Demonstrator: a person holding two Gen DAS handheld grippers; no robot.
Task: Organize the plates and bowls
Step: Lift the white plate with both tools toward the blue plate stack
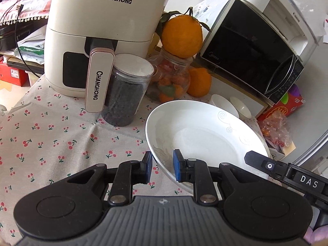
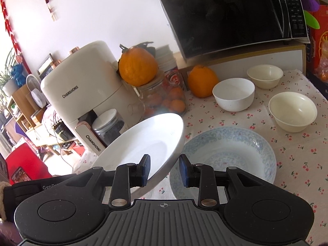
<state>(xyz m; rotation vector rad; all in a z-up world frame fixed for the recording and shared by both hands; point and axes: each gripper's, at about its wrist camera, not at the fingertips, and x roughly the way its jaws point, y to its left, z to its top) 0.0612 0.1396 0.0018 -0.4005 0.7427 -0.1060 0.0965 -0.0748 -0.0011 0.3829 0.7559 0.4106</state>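
Both the left gripper (image 1: 163,168) and right gripper (image 2: 164,170) clamp one white plate (image 1: 205,135) by its rim. A patterned bowl (image 2: 235,149) sits under it, three bowls beyond. The air fryer (image 1: 102,30) reads CHANGHONG.

"CHANGHONG" is showing on the cream plastic air fryer (image 1: 106,30) and its handle (image 1: 99,82); "Midea" on the black glass-fronted microwave (image 1: 246,47); "DAS" on the black right gripper (image 1: 307,179).

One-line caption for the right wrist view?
Both claws lift a tilted white plate by its rim above a blue-patterned bowl; three small bowls wait behind.
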